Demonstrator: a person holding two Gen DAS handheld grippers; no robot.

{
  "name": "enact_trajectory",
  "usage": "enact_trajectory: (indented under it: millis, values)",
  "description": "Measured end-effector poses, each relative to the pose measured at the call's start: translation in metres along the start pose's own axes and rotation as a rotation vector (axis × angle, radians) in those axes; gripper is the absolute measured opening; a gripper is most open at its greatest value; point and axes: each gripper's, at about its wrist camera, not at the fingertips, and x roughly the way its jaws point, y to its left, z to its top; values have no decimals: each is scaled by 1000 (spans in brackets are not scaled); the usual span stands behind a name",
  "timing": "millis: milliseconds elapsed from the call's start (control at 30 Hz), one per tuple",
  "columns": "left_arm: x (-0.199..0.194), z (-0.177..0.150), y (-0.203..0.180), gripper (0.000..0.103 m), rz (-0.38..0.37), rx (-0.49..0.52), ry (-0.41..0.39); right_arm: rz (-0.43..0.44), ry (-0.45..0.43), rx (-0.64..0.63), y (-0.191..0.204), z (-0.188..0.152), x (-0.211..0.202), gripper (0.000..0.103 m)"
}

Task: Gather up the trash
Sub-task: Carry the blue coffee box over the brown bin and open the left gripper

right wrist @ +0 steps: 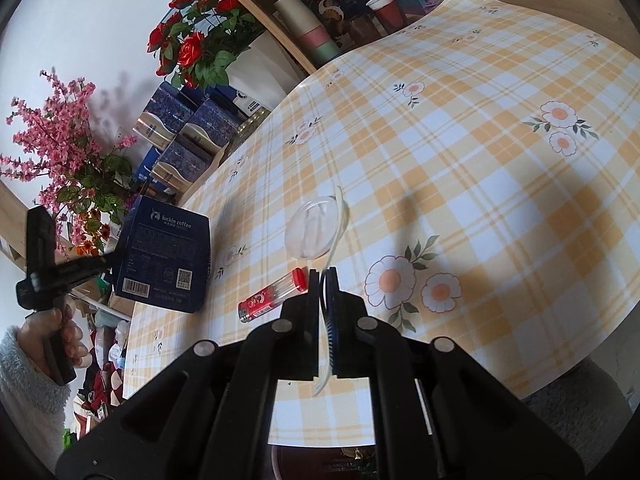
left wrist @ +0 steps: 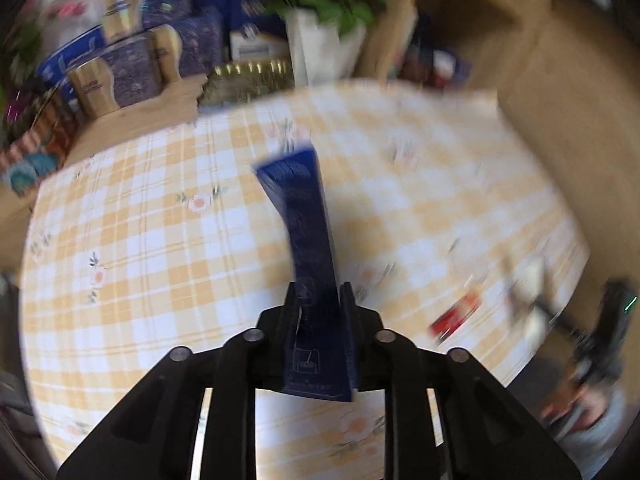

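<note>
Left fingers point(left wrist: 294, 308) grasp a blue box point(left wrist: 308, 240); right fingers point(right wrist: 314, 292) clench a white plastic strip point(right wrist: 332, 248).

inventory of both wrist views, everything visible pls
coffee box: 1, dark blue, held above the table's left edge in the left tongs
plastic fork: 1, white, pinched in the right tongs
clear lid: 1, transparent, on the cloth ahead of the right tongs
small tube: 1, red and clear, lying on the cloth left of the right tongs
tablecloth: 1, yellow-white check with flowers, over the table
red flowers: 1 bunch, in a white vase behind the table
pink blossoms: 1 bunch, far left
blue-gold boxes: several, stacked beside the table
cups: several, pastel and red, on the shelf
hand: 1, pale fuzzy sleeve, gripping the left tongs' handle
</note>
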Motion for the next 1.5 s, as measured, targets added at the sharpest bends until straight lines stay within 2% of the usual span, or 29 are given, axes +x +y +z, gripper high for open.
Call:
enact_trajectory:
  millis: [100, 400, 467, 567, 867, 1167, 1500]
  values:
    - [11, -5, -8, 24, 21, 47, 19, 1, 0, 2, -2, -1, 0, 7]
    - [54, -5, -6, 25, 90, 57, 91, -2, 6, 12, -9, -2, 1, 7]
    - [62, -5, -4, 25, 76, 25, 91, -5, 9, 16, -11, -3, 2, 7]
    - [65, -5, -7, 18, 50, -5, 71, -9, 12, 27, -15, -3, 2, 7]
    - [38, -23, -46, 15, -50, 85, 22, -5, -3, 18, -11, -1, -7, 8]
    - [-16, -86, -85, 15, -165, 148, -13, 32, 7, -48, 18, -15, -30, 8]
    - [-55, -190, -127, 15, -228, 250, -6, 36, 16, -145, 43, -57, -71, 7]
